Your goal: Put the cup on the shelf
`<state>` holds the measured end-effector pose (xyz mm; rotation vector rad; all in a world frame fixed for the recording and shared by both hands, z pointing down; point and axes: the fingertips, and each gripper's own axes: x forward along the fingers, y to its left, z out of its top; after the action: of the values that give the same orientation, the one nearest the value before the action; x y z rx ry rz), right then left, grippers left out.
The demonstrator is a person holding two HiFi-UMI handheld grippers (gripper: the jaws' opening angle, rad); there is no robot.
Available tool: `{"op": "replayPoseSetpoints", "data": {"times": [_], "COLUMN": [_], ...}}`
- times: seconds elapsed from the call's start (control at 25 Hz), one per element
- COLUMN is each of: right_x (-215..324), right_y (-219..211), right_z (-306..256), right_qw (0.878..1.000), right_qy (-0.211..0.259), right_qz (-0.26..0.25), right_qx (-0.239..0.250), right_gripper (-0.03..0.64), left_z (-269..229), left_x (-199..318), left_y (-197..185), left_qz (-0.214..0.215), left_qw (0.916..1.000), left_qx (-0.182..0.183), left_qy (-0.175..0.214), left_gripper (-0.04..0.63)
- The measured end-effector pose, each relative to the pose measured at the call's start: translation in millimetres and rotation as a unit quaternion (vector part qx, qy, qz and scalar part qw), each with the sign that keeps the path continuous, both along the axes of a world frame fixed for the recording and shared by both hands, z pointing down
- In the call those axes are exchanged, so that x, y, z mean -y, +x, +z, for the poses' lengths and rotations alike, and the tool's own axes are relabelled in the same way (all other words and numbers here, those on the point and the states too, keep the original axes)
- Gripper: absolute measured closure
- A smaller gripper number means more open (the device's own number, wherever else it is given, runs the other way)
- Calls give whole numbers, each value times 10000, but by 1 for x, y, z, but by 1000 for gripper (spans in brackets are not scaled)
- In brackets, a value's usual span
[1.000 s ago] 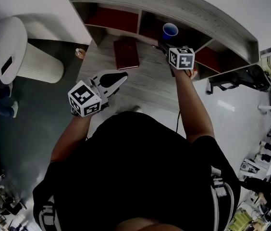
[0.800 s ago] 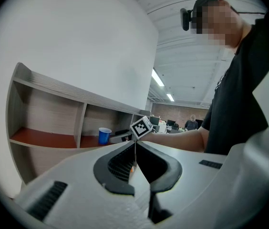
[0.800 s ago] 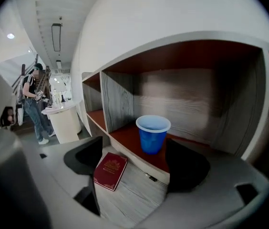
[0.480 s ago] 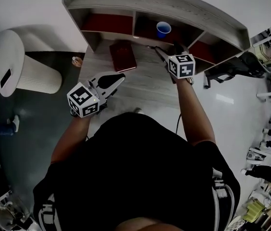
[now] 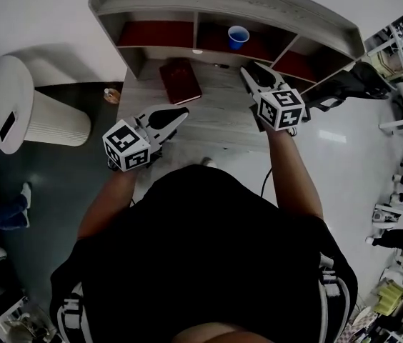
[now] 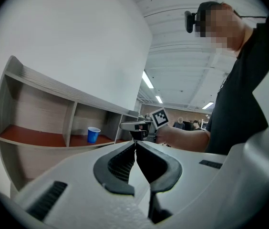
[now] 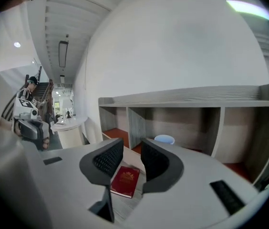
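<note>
Already shelved, cup (image 5: 238, 36) beyond right hand-held gripper (image 5: 253, 71), jaws just closing, empty

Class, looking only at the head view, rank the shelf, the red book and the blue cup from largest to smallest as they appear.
1. shelf: by far the largest.
2. red book.
3. blue cup: smallest. It stands farther from the camera than the book, which may shrink it slightly, but the order still holds.

The shelf (image 5: 223, 2) shows matt grey wood grain. The cup (image 5: 238, 36) looks like smooth plastic. The book (image 5: 180, 81) has a smooth red cover.
</note>
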<state>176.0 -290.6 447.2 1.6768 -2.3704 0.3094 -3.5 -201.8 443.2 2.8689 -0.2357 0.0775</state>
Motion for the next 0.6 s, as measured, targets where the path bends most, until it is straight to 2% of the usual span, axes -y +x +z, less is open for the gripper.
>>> {"op": "replayPoseSetpoints", "data": {"times": [0.36,0.6], "right_x": [-39,-61], "right_y": [-13,-6], "right_z": [-34,-49], "right_qw": [9990,9955], "right_qy": [366,613], "right_qz": [228,724], "right_qx": [-78,-49], "right_gripper": [544,584], "left_z": [-9,-14], "left_x": [-10,-13], "left_y": [-8,-14], "left_qz": [308,444], "left_qw": [9994,9988], "left_qx": [-170,-194], "left_qy": [-58,21], "left_gripper": [574,574]}}
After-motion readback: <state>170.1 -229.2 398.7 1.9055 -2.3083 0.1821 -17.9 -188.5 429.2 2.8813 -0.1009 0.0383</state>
